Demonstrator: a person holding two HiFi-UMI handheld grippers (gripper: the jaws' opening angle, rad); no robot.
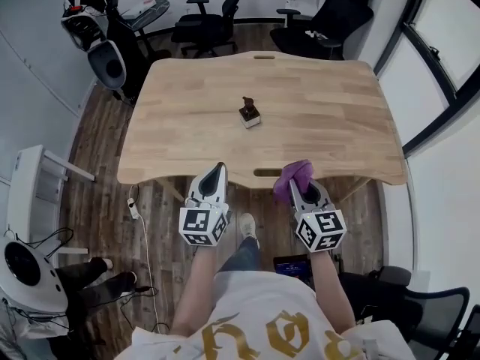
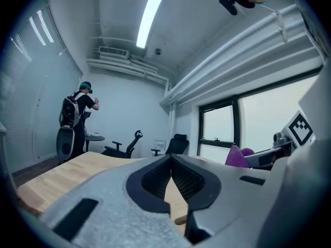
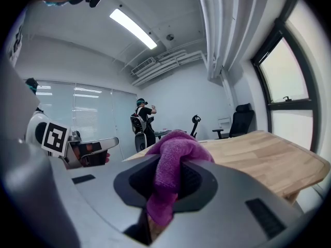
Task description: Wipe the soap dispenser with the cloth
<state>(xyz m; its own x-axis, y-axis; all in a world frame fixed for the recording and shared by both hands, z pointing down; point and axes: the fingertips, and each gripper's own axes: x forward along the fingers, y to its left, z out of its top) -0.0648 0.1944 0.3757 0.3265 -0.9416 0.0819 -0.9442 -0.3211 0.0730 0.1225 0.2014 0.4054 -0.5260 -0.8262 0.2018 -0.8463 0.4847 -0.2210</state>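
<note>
A small soap dispenser [image 1: 249, 114] with a dark pump top stands near the middle of the wooden table [image 1: 195, 126]. My right gripper [image 1: 300, 182] is shut on a purple cloth [image 1: 292, 177] and hovers at the table's near edge, right of centre. The cloth [image 3: 170, 169] bulges out between the jaws in the right gripper view. My left gripper [image 1: 215, 177] is shut and empty, also at the near edge, left of the right one. In the left gripper view its pads [image 2: 170, 179] meet at the tips, with the cloth [image 2: 237, 157] seen off to the right.
Black office chairs [image 1: 206, 21] stand beyond the table's far side. A person with a backpack [image 1: 86, 6] stands at the far left by a small side table. A white device [image 1: 22, 265] and cables lie on the floor at my left. Windows [image 1: 442, 43] line the right wall.
</note>
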